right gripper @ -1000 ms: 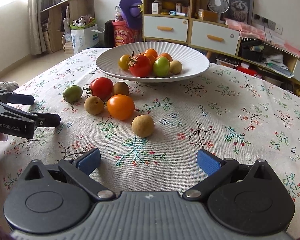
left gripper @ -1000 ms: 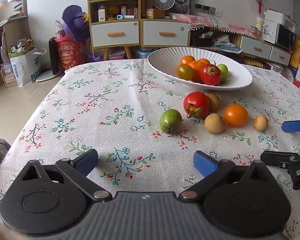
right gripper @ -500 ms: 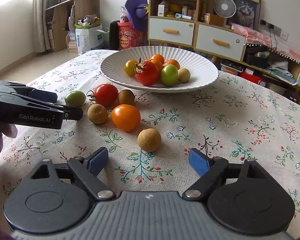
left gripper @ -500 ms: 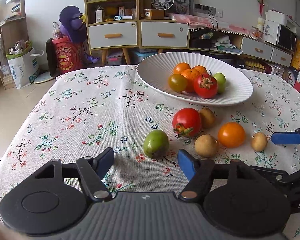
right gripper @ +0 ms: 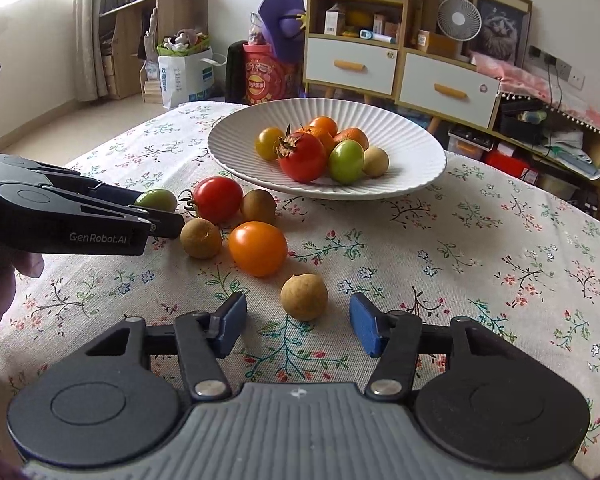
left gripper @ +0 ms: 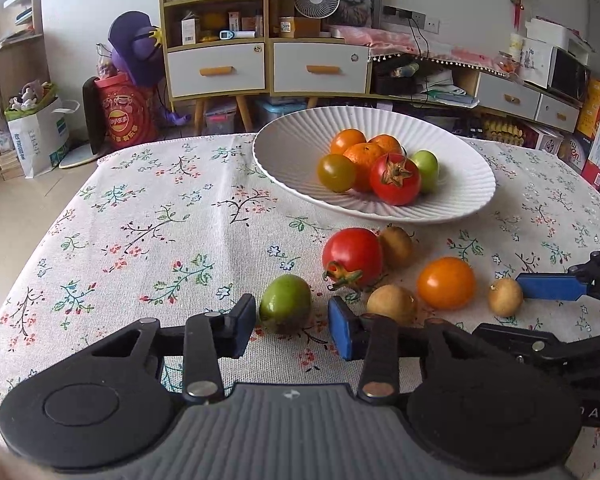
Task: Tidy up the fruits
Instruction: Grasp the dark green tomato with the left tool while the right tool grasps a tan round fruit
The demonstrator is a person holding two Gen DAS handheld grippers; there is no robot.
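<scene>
Both pairs of tongs have narrowed from wide apart a second ago, and the left tongs have come forward so that the green tomato now sits between their blue pads. Their jaws are closing; a sliver of cloth shows on either side of the fruit, so the pads look not quite pressed on it. The right tongs are closing too, with the brown longan just ahead of the tips and plainly untouched.

Each hand has taken the loose fruit nearest its own side, likely so both can be carried together to the white ribbed plate, where tomatoes and oranges already lie. On the floral tabletop the red tomato, orange tomato and two more longans still wait, close together near the plate.
</scene>
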